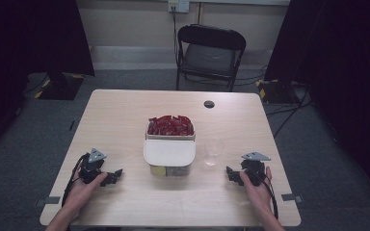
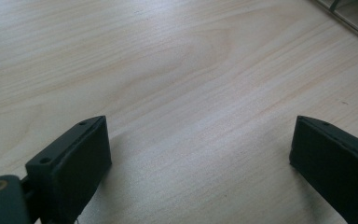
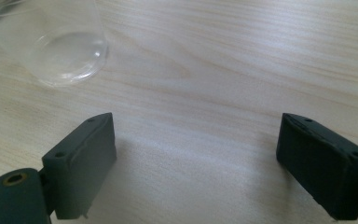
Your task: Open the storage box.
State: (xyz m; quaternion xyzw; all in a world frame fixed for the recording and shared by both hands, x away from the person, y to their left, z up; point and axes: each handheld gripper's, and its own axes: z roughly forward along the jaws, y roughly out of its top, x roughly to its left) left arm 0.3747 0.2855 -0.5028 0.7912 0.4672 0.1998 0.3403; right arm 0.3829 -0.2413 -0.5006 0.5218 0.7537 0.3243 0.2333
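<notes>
A light wooden table (image 1: 120, 120) carries two white containers at its middle. The farther one (image 1: 170, 126) is open and packed with red packets. The nearer one (image 1: 169, 157) has a white lid on it. Just right of it stands a clear plastic cup (image 1: 214, 151), whose base is also seen at the top left of the right gripper view (image 3: 60, 46). My left gripper (image 1: 116, 176) rests near the front left, open, nothing between its jaws (image 2: 200, 163). My right gripper (image 1: 231, 174) rests near the front right, open over bare wood (image 3: 196, 163), a short way from the cup.
A round dark hole (image 1: 209, 104) sits in the tabletop at the back right. Behind the table stands a black folding chair (image 1: 209, 55). Dark curtains hang at both sides, and cables run over the grey floor at the right.
</notes>
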